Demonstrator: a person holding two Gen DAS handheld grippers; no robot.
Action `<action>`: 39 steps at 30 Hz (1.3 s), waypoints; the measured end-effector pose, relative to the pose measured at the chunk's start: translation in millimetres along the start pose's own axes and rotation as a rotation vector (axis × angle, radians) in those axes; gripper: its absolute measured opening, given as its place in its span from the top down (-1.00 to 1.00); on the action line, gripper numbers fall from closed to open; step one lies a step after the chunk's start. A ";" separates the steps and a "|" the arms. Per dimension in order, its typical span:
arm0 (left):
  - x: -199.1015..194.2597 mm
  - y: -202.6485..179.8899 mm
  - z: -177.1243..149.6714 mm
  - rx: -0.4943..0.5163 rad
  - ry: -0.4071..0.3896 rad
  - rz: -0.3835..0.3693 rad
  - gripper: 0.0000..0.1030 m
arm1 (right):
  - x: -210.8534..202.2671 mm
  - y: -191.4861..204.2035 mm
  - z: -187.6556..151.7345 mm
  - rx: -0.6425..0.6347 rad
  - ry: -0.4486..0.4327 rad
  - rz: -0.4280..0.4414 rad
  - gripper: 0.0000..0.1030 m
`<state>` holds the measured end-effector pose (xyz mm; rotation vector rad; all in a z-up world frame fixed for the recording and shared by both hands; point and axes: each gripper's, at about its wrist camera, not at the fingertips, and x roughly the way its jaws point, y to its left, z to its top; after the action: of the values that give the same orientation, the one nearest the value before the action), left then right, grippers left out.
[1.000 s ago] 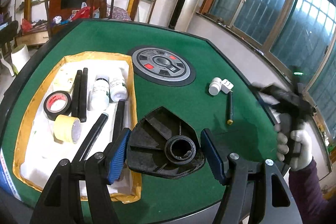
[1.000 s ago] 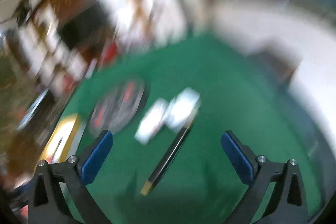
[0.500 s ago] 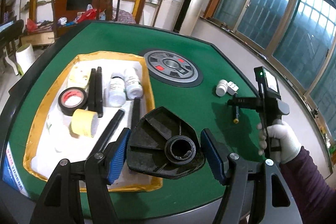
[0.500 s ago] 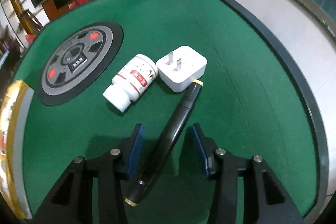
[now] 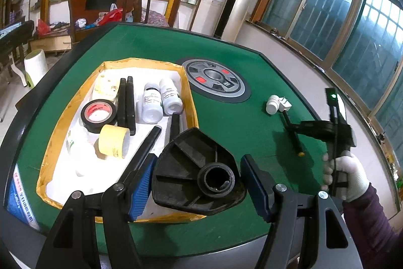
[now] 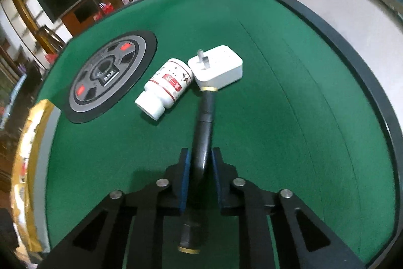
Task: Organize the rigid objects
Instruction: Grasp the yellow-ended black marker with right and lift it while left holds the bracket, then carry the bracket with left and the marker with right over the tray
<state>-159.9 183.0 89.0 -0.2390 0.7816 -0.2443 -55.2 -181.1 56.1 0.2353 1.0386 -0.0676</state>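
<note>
Pads of the right gripper (image 6: 199,174) pinch a slim black pen (image 6: 205,122); its middle is hidden. Left gripper (image 5: 197,187) holds an angular ribbed black part (image 5: 183,168) at 6 o'clock of the tray (image 5: 63,122).

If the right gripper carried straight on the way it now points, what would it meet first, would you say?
Probably the white plug adapter: the right gripper, shut on the black pen, points along it, and the pen's far tip seems already against the adapter.

Both claws angling downward

The right claw (image 6: 199,163), held by a white-gloved hand (image 5: 346,174), is pinching tight on a black pen (image 6: 205,117); the left claw (image 5: 196,184) is standing partly spread around a black plastic part (image 5: 191,168).
</note>
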 end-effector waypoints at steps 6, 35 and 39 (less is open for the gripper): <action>-3.9 4.8 -3.1 -0.004 0.000 0.022 -0.38 | -6.2 -2.8 -7.7 0.036 -0.013 0.089 0.72; -15.2 46.5 -6.9 -0.075 -0.018 0.112 -0.38 | -29.6 96.0 -40.7 -0.105 0.050 0.374 0.72; -15.0 58.9 -4.8 -0.086 -0.030 0.157 -0.38 | -26.5 110.3 -43.9 -0.118 0.071 0.407 0.72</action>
<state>-166.1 242.6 78.0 -0.2602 0.7776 -0.0591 -87.4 -65.4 75.3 0.3394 1.0442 0.3707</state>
